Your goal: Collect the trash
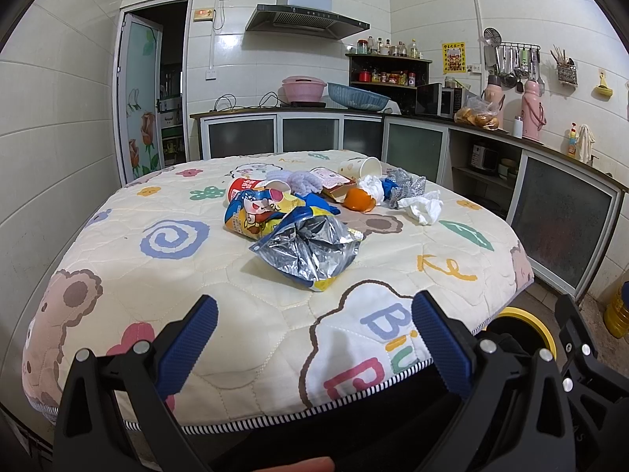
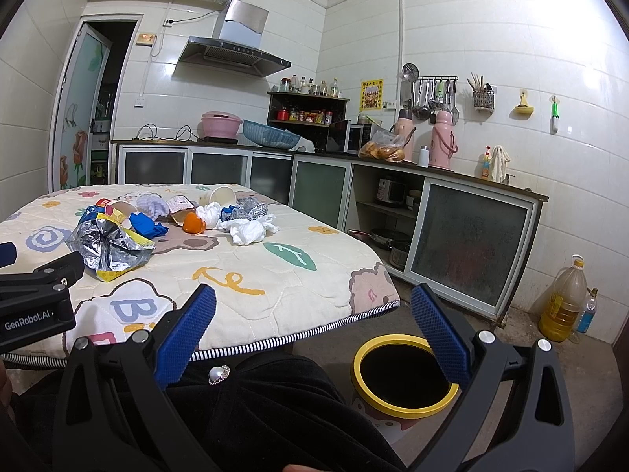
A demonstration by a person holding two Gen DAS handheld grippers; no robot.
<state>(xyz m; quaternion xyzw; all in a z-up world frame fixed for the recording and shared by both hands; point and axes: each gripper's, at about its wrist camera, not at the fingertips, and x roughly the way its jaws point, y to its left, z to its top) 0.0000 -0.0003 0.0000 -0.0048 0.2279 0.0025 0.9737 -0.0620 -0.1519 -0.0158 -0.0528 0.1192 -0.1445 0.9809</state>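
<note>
A heap of trash lies on the quilted table (image 1: 157, 275): a torn silver foil bag (image 1: 308, 249) nearest, a blue snack wrapper (image 1: 257, 212), an orange piece (image 1: 357, 200), crumpled white tissue (image 1: 424, 206) and a tipped paper cup (image 1: 363, 167). The foil bag (image 2: 108, 246) and tissue (image 2: 247, 230) also show in the right wrist view. My left gripper (image 1: 314, 328) is open and empty above the table's near edge, short of the foil bag. My right gripper (image 2: 312, 322) is open and empty off the table's right edge, above a yellow-rimmed bin (image 2: 403, 373).
The bin's rim (image 1: 526, 320) shows right of the table in the left wrist view. Kitchen counters with cabinets (image 2: 468, 236) run along the back and right walls. Oil bottles (image 2: 564, 299) stand on the floor at right. A dark-clothed lap (image 2: 255, 405) is below the table edge.
</note>
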